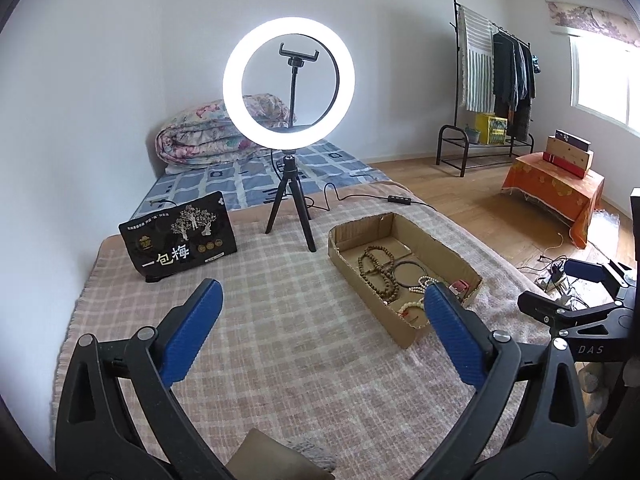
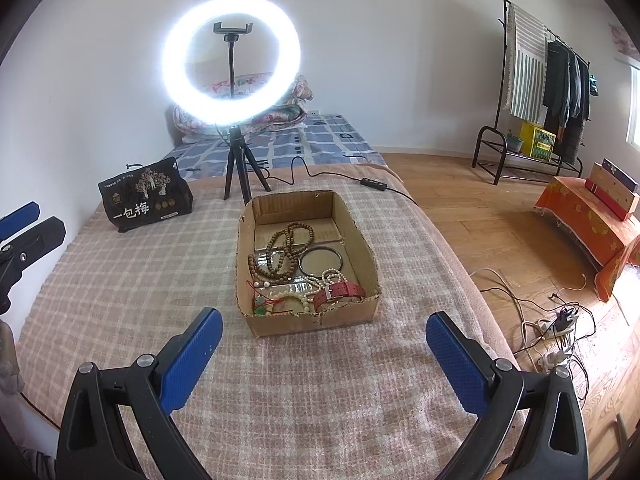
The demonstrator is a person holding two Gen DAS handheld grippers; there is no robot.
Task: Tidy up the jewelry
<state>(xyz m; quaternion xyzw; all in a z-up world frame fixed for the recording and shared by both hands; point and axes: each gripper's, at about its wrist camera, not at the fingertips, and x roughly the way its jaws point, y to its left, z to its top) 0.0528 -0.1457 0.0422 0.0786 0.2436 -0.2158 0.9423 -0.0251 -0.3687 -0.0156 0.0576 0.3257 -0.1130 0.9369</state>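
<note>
- I am holding my left gripper (image 1: 320, 312) and right gripper (image 2: 324, 344) over the checked blanket (image 2: 140, 280), both jaws spread wide and empty.
- The jewelry is lying in the cardboard box (image 2: 312, 322): wooden beads (image 2: 280, 248), a dark bangle (image 2: 321, 260), a red strap (image 2: 340, 292).
- I am judging it best to pinch one untangled piece, probably the bangle, without snagging the neighbouring strands.

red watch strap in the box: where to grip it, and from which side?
Judging from the right wrist view: grip the red strap mid-band, right of its silver buckle, coming from above. It lies flat against the cardboard box near wall, so side approach is blocked. White beads overlap its left end; avoid that.
</note>
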